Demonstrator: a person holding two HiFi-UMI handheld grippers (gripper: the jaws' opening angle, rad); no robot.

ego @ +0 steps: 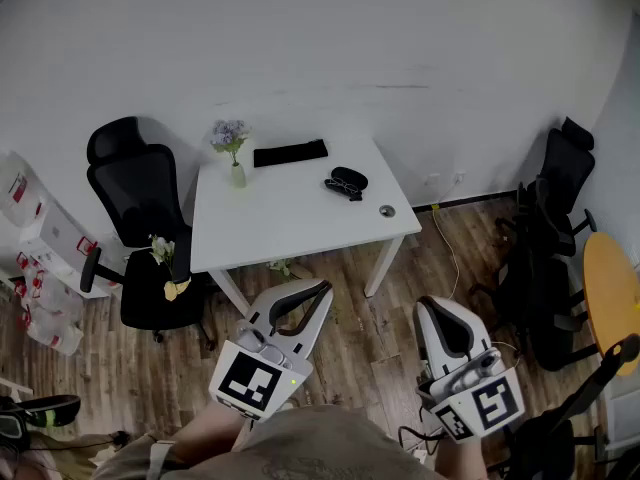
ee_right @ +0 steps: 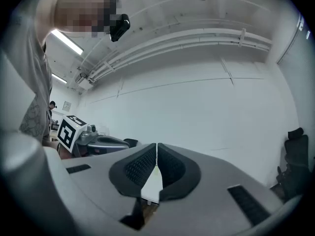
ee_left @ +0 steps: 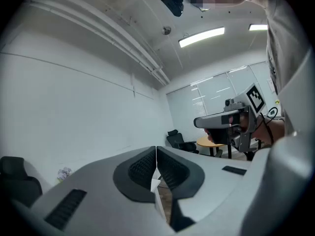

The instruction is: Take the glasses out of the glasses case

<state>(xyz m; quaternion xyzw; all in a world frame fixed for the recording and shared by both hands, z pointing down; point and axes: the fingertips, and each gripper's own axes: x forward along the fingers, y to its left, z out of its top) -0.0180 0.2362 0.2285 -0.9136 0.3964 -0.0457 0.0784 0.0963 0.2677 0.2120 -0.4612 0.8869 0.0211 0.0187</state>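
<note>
On the far right part of the white table point(ego: 270, 223) lies a dark oval glasses case point(ego: 352, 176). A pair of glasses point(ego: 341, 188) appears to rest against its near left side; whether the case lies open is too small to tell. Both grippers hover over the wooden floor, well short of the table. My left gripper point(ego: 318, 290) point(ee_left: 156, 154) is shut, its pads meeting with nothing between them. My right gripper point(ego: 432, 305) point(ee_right: 156, 151) is shut and empty too. A strip of the table point(ee_right: 151, 187) shows below the right jaws. Each gripper view catches the other gripper alongside.
A vase of flowers point(ego: 233, 150), a long black strip point(ego: 290, 153) and a small round thing point(ego: 387, 210) also sit on the table. A black office chair point(ego: 135, 183) stands at its left. More chairs point(ego: 555, 228) and a round wooden table point(ego: 612, 288) stand right; boxes point(ego: 40, 248) far left.
</note>
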